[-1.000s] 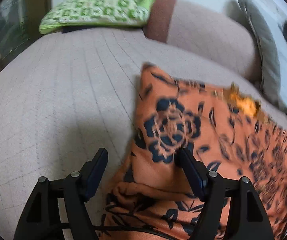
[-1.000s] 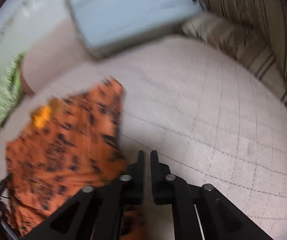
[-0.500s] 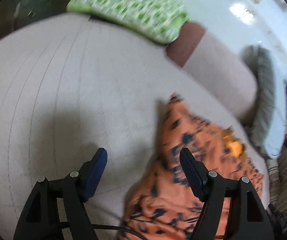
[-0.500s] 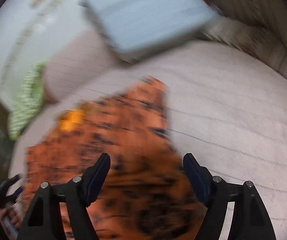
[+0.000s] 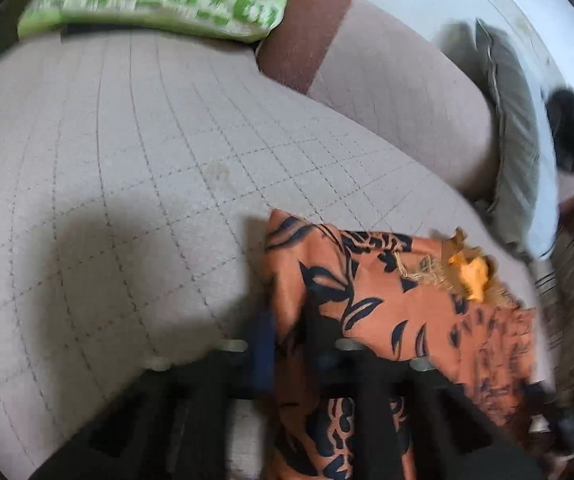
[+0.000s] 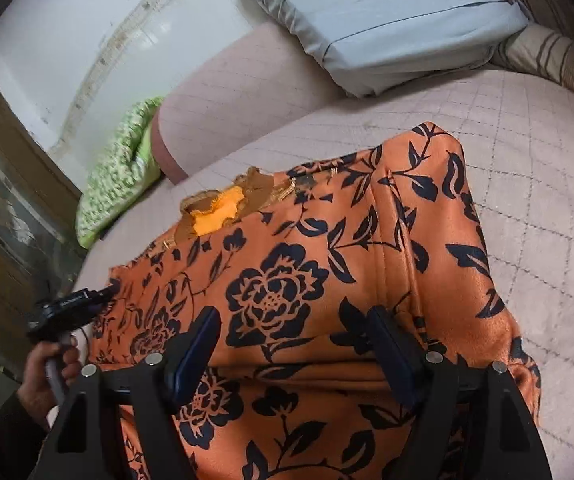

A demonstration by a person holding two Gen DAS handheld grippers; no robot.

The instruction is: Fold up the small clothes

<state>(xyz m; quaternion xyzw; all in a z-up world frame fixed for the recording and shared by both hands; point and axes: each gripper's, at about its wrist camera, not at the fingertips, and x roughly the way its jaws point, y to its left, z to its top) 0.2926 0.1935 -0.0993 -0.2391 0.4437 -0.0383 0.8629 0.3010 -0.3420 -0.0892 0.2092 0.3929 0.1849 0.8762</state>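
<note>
My left gripper has just been closing and now pinches the left edge of the orange floral garment lying on the quilted bed; my right gripper, jaws spread wide above the cloth, grips nothing, so one side is ready for folding

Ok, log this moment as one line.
left claw: just closed, pinching orange floral garment edge | right claw: open over garment, holding nothing | garment: flat on quilted bed
</note>
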